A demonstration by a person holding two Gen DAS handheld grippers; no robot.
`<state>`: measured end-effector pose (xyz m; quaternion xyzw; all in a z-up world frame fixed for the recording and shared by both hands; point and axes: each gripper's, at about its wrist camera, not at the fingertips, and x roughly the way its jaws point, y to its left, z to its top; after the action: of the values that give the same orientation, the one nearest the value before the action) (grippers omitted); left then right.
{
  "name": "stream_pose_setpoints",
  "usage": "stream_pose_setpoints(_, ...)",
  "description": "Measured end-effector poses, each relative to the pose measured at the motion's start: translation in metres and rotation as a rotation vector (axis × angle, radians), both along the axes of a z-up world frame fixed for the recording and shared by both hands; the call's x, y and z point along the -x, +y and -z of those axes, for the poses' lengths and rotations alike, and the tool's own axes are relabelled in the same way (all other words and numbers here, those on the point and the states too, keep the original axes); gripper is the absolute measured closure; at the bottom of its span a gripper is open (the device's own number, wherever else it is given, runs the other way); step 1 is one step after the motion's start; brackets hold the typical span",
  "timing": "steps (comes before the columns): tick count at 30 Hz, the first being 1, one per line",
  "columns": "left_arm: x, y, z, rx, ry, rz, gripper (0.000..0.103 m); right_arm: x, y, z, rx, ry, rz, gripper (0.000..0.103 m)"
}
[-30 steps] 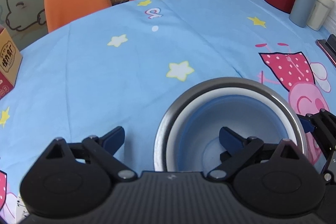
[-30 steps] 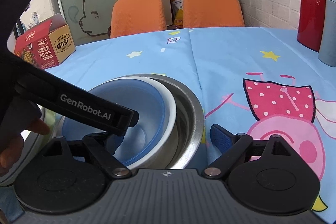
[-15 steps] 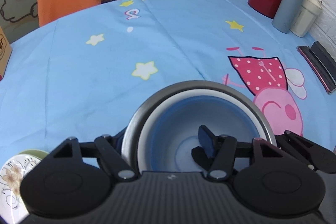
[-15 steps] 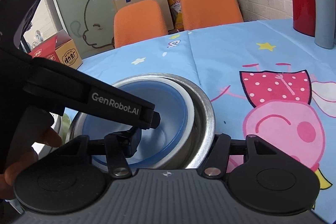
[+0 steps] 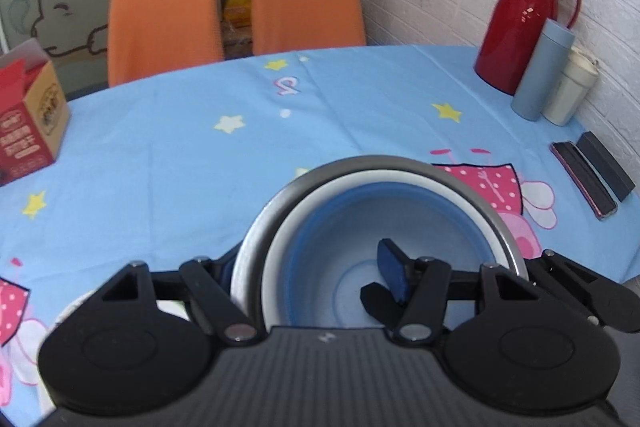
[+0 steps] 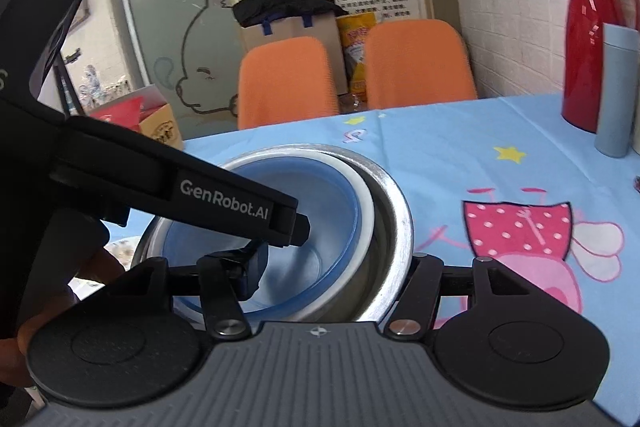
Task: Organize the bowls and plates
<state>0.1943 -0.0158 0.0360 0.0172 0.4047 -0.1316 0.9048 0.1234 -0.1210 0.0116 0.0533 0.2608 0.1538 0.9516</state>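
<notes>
A stack of nested bowls is lifted off the table: a steel bowl (image 5: 502,223) outside, a white bowl (image 5: 280,239) in it, and a blue bowl (image 5: 320,259) innermost. My left gripper (image 5: 308,267) is shut on the stack's left rim, one finger inside the blue bowl and one outside the steel wall. My right gripper (image 6: 332,259) is shut on the stack's right rim (image 6: 396,227) the same way. The stack (image 6: 340,195) tilts a little in the right wrist view. A floral plate (image 5: 68,311) lies low left, mostly hidden behind the left gripper.
The round table has a blue cartoon cloth (image 5: 160,167). A red jug (image 5: 516,27), a grey flask (image 5: 540,75) and a cream cup (image 5: 568,91) stand at the far right by the wall. Dark flat cases (image 5: 592,175) lie right. A red carton (image 5: 28,131) sits left. Two orange chairs (image 5: 164,23) stand behind.
Both grippers closed on the bowl stack's rims and lifted it; the views now sit higher and look more level across the table.
</notes>
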Motion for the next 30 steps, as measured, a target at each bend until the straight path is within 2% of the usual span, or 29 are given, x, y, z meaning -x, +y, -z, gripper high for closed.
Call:
stream_pose_setpoints(6,0.016,0.083,-0.011,-0.019,-0.016,-0.183,0.043,-0.010,0.070,-0.003,-0.019,-0.005,-0.193,0.001)
stream_pose_setpoints(11,0.025,0.134,0.006,0.006,0.022,-0.279,0.043,-0.014,0.112,0.007,-0.001,0.039,-0.291,0.000)
stream_pose_setpoints(16,0.023,0.152,0.027,0.050,0.069,-0.282,0.043,-0.014,0.128,0.021,0.043,0.087,-0.296,0.000)
stream_pose_setpoints(26,0.025,0.159,0.043,0.082,0.075,-0.263,0.043,-0.011,0.137,0.034,0.079,0.117,-0.291,0.000)
stream_pose_setpoints(29,0.027,0.155,0.043,0.066,0.056,-0.253,0.038,-0.010,0.138,0.035,0.079,0.115,-0.295,0.000)
stream_pose_setpoints(30,0.029,0.153,0.043,0.062,0.046,-0.248,0.032,-0.009,0.139,0.035,0.089,0.113,-0.298,0.000)
